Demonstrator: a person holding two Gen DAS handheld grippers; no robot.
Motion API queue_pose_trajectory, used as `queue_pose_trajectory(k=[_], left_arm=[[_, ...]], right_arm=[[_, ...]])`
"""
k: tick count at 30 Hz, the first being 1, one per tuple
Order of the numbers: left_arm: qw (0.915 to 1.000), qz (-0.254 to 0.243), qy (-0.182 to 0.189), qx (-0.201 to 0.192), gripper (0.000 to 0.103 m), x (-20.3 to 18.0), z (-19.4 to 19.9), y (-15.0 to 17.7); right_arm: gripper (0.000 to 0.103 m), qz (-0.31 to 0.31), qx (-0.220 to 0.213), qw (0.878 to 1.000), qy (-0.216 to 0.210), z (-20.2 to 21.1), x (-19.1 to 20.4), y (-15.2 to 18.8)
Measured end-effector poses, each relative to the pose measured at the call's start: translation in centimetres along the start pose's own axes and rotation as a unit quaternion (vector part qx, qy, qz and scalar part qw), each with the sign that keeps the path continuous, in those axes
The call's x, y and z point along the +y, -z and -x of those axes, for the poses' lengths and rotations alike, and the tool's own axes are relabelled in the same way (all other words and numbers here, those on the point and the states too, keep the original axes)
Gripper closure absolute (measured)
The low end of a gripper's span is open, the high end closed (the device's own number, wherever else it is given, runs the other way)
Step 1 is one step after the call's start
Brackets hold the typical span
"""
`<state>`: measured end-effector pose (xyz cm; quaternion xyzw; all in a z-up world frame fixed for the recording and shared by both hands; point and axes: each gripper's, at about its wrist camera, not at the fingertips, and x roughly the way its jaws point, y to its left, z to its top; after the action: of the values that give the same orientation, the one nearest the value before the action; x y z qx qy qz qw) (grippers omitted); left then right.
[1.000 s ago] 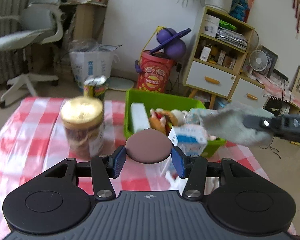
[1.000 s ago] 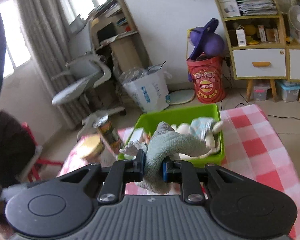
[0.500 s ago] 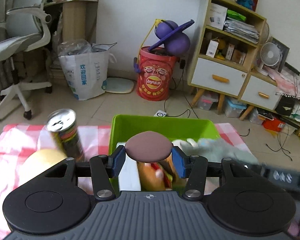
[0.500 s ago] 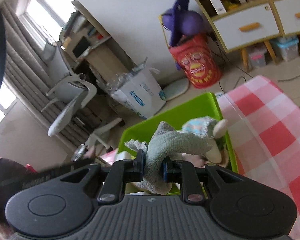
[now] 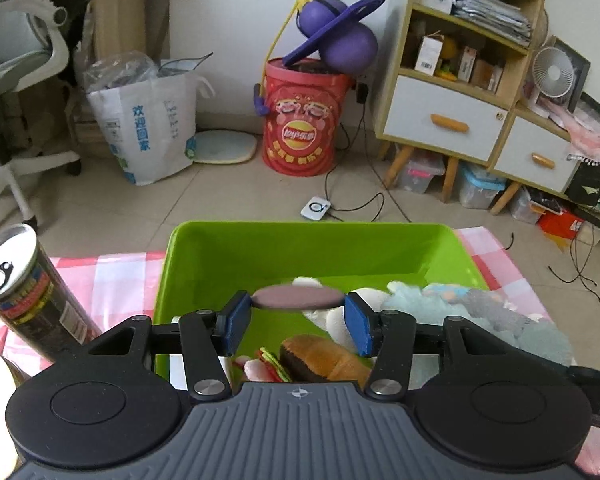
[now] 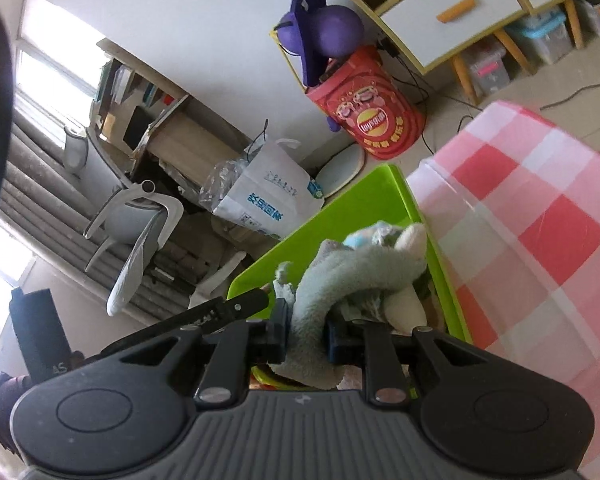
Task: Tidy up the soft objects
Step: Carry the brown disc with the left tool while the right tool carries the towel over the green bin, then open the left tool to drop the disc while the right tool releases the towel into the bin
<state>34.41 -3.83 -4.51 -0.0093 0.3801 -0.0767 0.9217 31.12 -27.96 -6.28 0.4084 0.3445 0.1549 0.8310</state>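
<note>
Left claw (image 5: 298,320) grips a brown disc (image 5: 298,297) above the green bin (image 5: 300,244). Right claw (image 6: 306,330), jaws opening, still pinches a grey-green plush (image 6: 340,276) at the bin's 5 o'clock corner.

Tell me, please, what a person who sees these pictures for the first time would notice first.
Probably the bright green bin on the checked cloth, with plush toys piled at its near end. The left tool holds a flat brown disc over the bin, and the right tool pinches a grey plush at the bin's edge. A red bucket stands on the floor behind.
</note>
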Motion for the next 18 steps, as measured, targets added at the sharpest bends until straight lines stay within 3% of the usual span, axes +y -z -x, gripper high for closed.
queue_pose_trajectory(k=[2, 5, 8, 13, 18], left_arm=[[1.0, 0.0, -0.004, 0.001, 0.049, 0.1, -0.2, 0.1], [0.9999, 0.011, 0.0, -0.004, 0.033, 0.6, -0.1, 0.5], [0.9998, 0.016, 0.005, -0.007, 0.031, 0.8, 0.3, 0.7], [0.9999, 0.01, 0.005, -0.009, 0.028, 0.5, 1.8, 1.0], [0.9999, 0.01, 0.005, -0.01, 0.026, 0.3, 3.8, 1.8]], right_arm=[[0.089, 0.0, 0.003, 1.0, 0.002, -0.2, 0.0, 0.1], [0.089, 0.004, 0.003, 1.0, 0.004, -0.2, 0.0, 0.1], [0.082, -0.009, 0.005, 1.0, 0.006, 0.2, -0.1, -0.1], [0.061, -0.032, -0.007, 0.999, 0.004, 1.6, -0.6, -0.8], [0.059, -0.03, -0.018, 0.999, 0.01, 3.0, -0.5, -1.4]])
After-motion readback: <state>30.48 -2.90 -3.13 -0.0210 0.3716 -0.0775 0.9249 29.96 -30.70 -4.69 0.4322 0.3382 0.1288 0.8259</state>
